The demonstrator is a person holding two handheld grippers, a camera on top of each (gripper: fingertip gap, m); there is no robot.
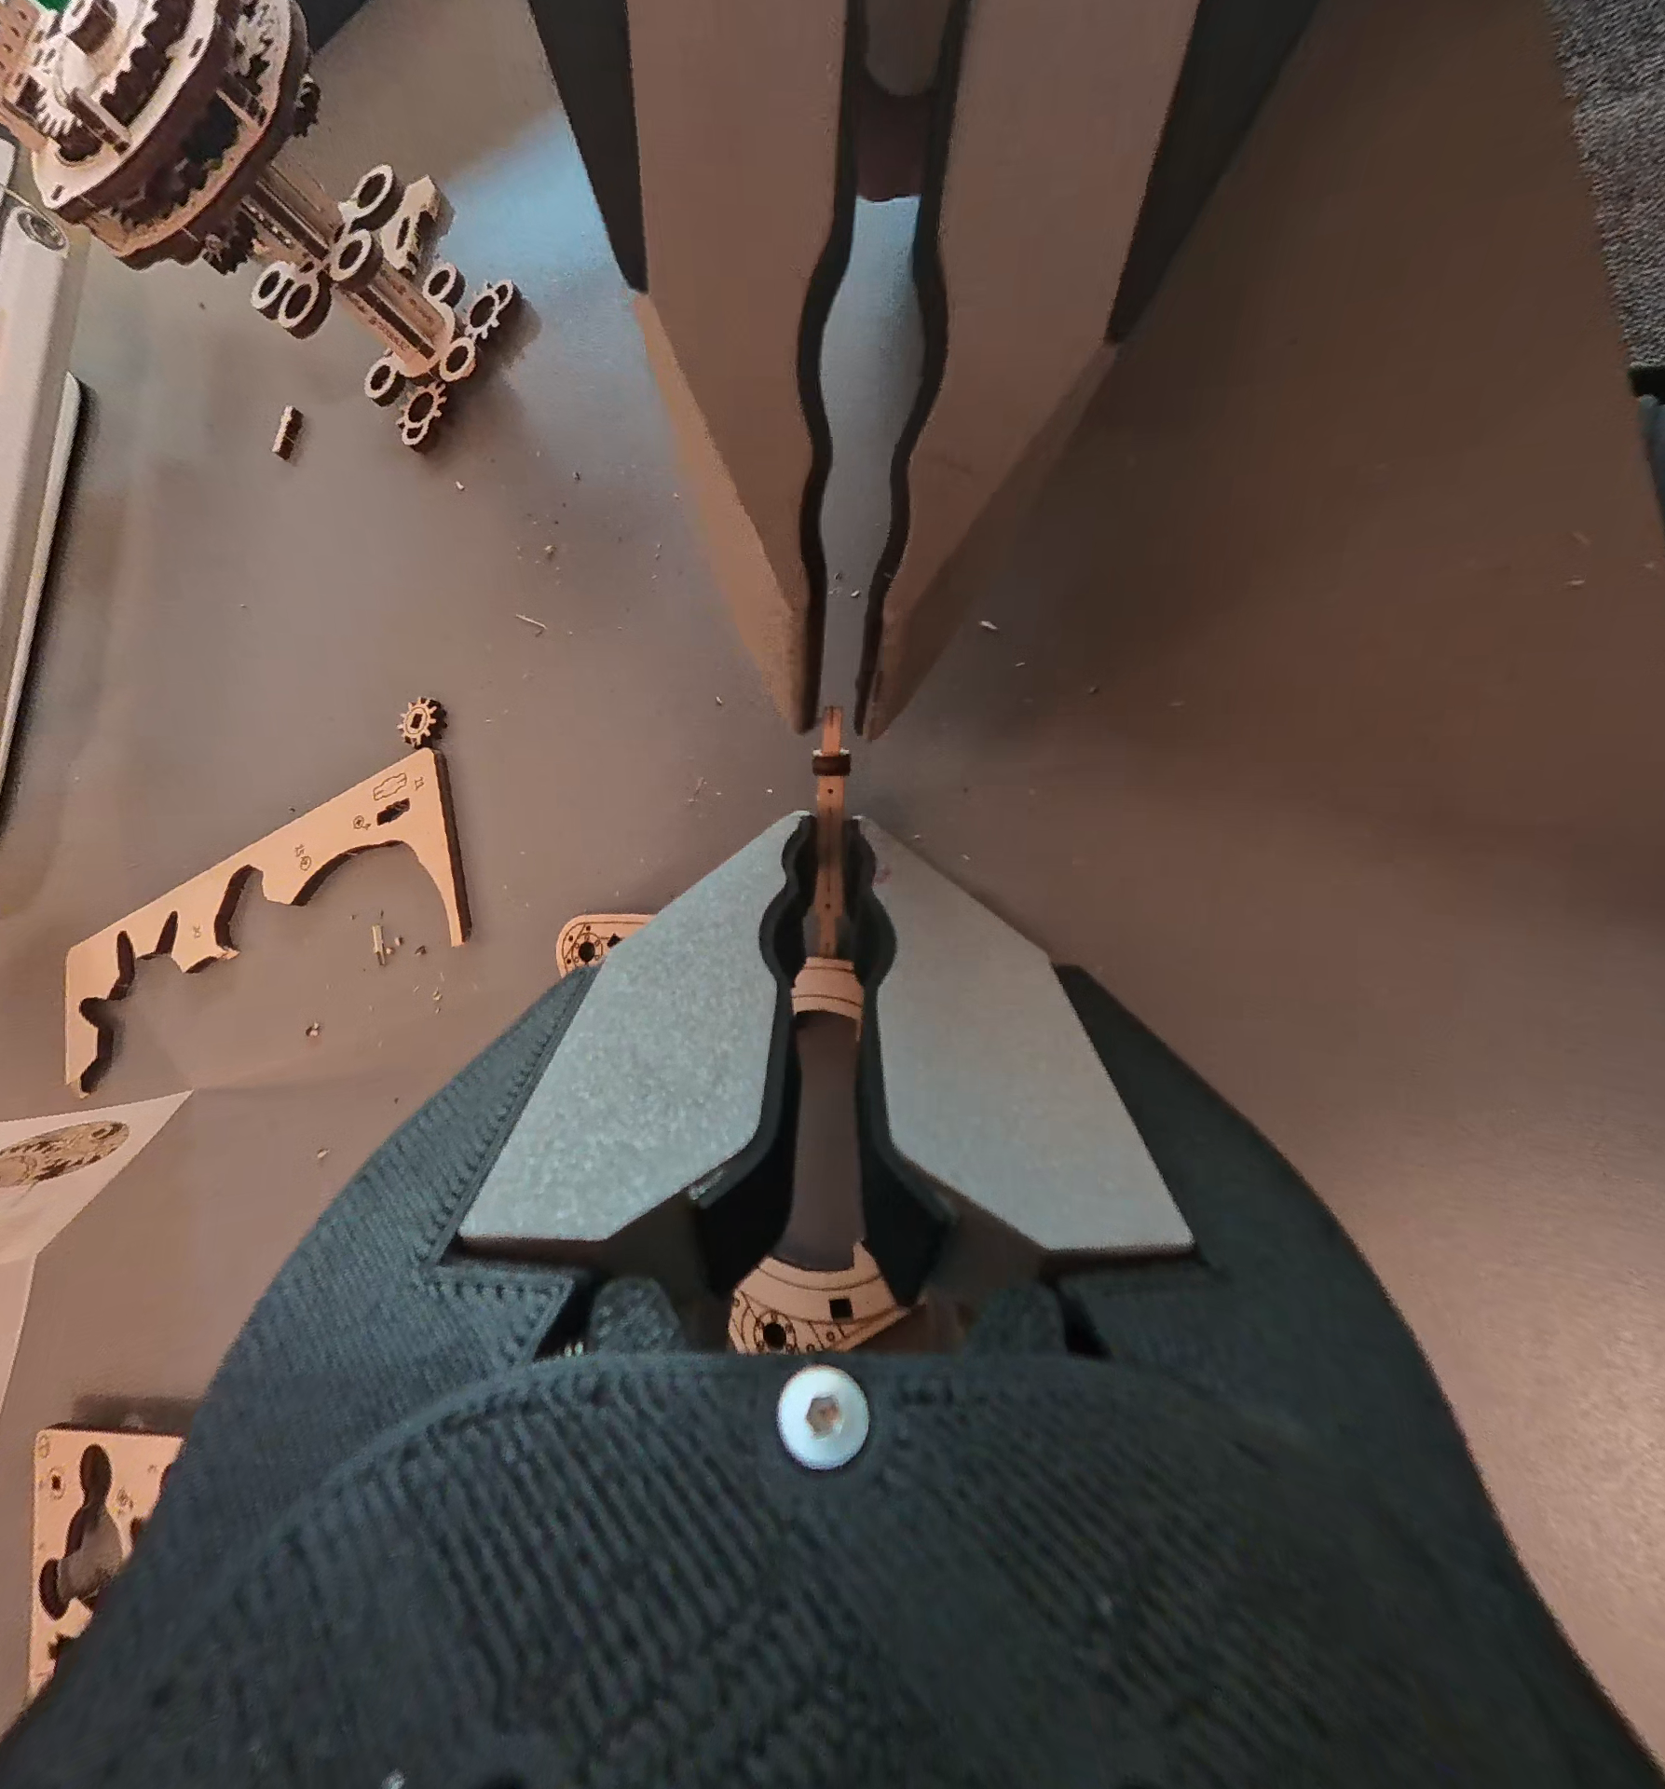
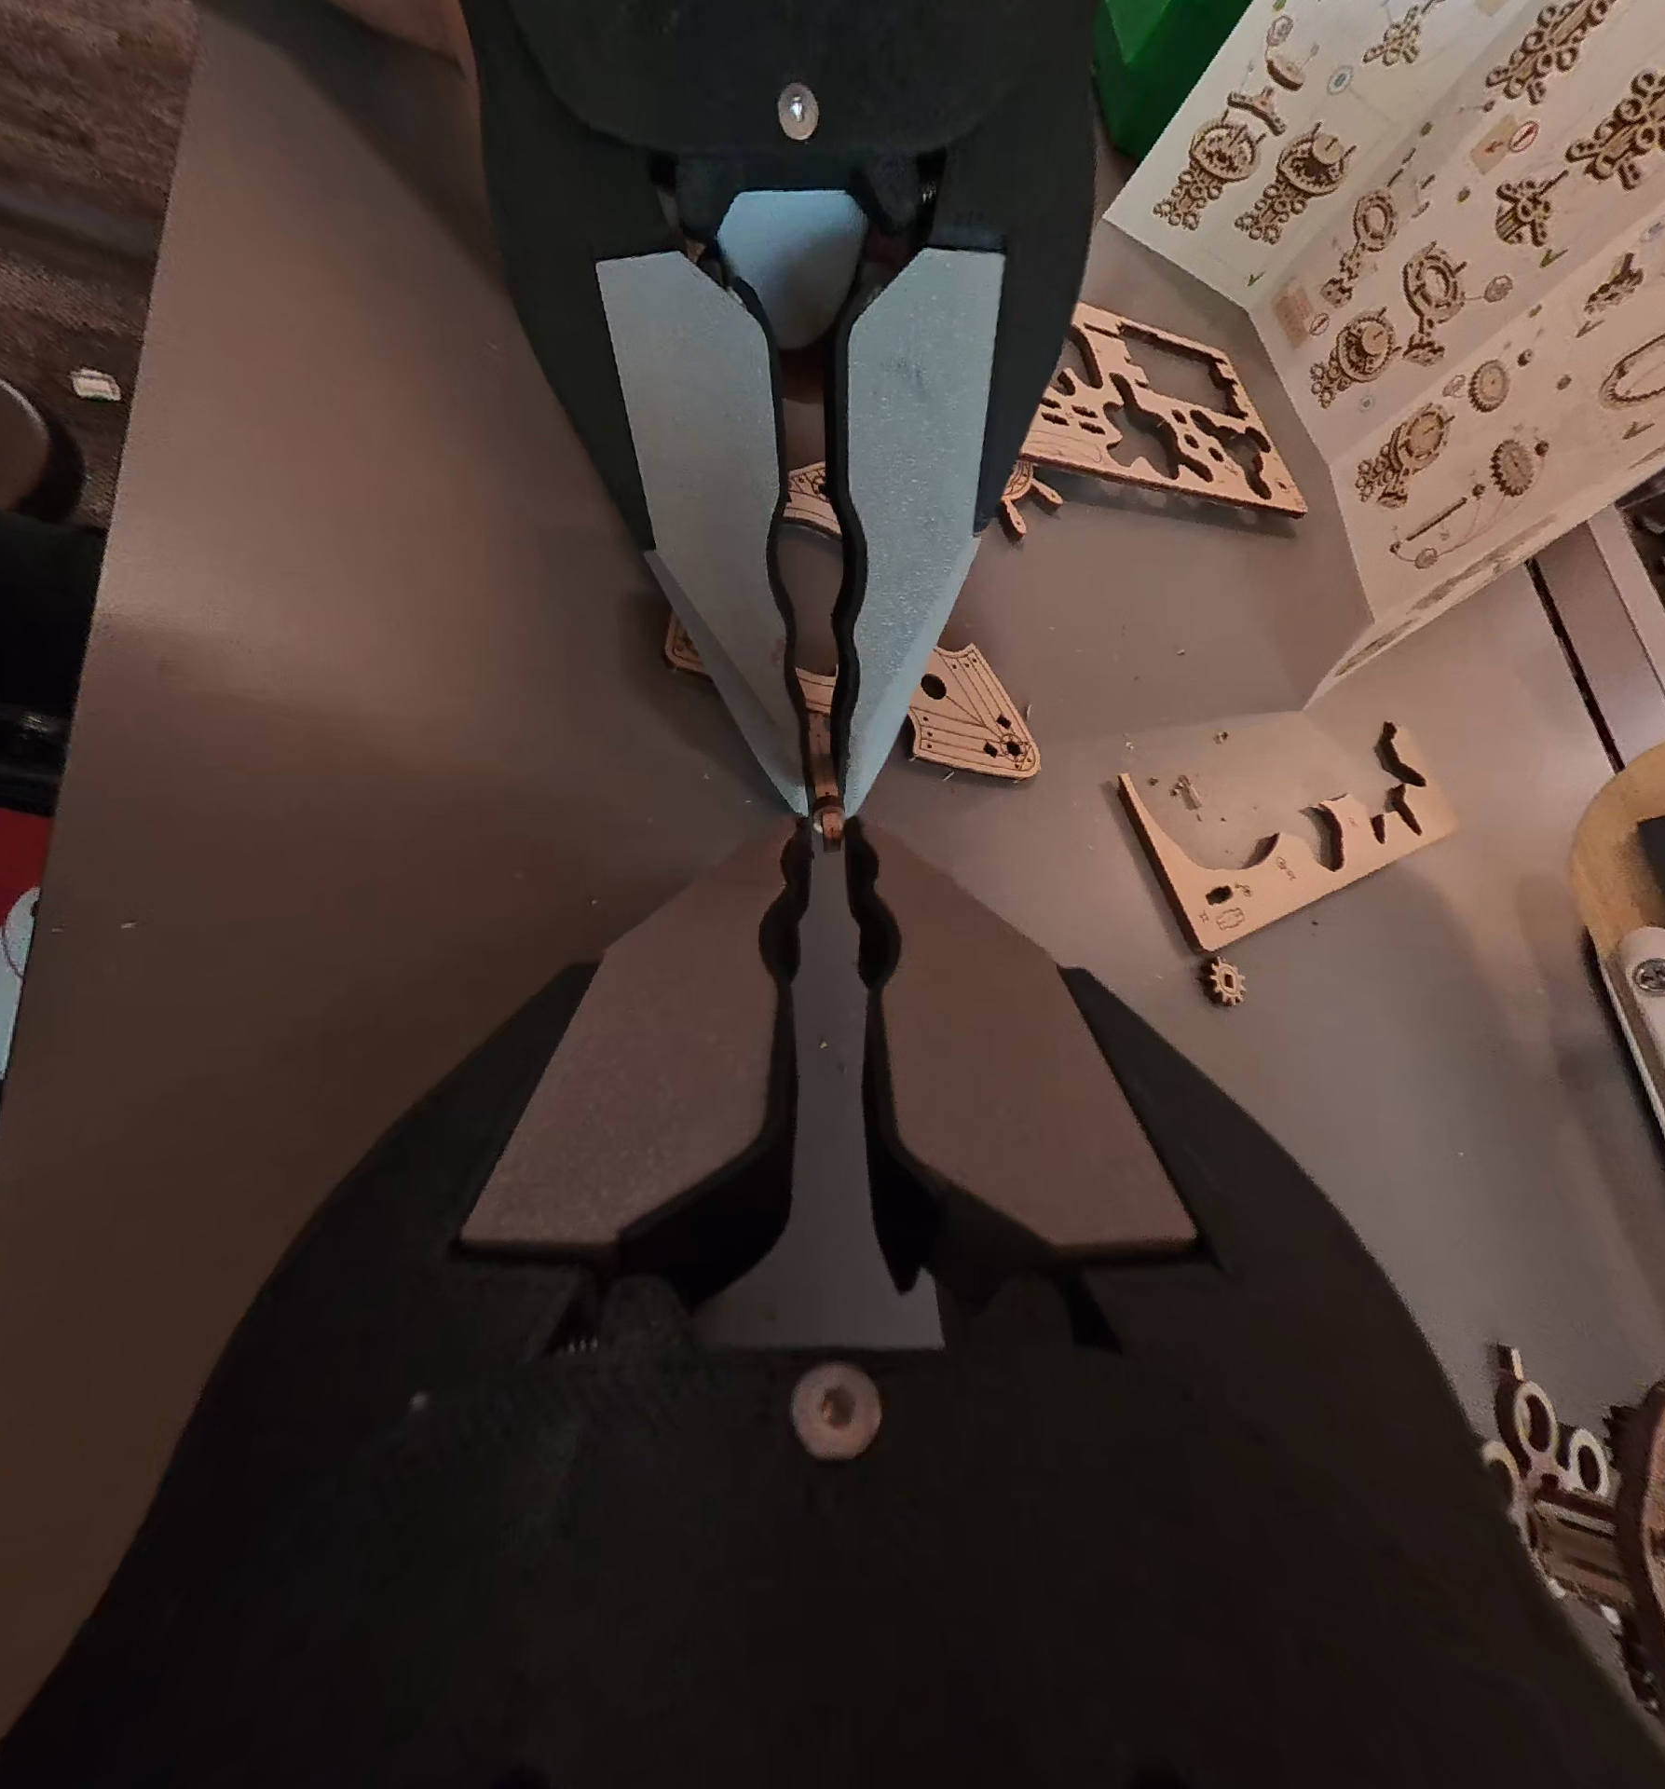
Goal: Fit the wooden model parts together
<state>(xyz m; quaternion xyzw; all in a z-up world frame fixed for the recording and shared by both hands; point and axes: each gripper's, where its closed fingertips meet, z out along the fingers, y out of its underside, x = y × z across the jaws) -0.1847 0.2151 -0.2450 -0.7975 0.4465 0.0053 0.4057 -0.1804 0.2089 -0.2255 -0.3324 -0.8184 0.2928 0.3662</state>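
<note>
My left gripper [image 1: 829, 825] is shut on a thin wooden stick [image 1: 830, 803] that pokes out past its fingertips. A small dark ring [image 1: 830, 767] sits on the stick just beyond them. My right gripper [image 2: 829, 831] comes from the opposite side, tip to tip with the left one. Its jaws stand closed to a narrow gap around the stick's free end [image 2: 829, 823]. In the left wrist view the right gripper [image 1: 836, 724] reaches down from the top. In the right wrist view the left gripper [image 2: 824, 799] does the same. Both hover over the grey table [image 1: 1196, 774].
A cut-out plywood sheet [image 1: 267, 920] and a small gear [image 1: 420, 721] lie on the table. So do loose looped parts [image 1: 393, 281] and the built gear model [image 1: 160, 126]. An instruction sheet [image 2: 1486, 290] and another sheet [image 2: 1157, 426] lie there too. A decorated flat part [image 2: 973, 736] lies under the left gripper.
</note>
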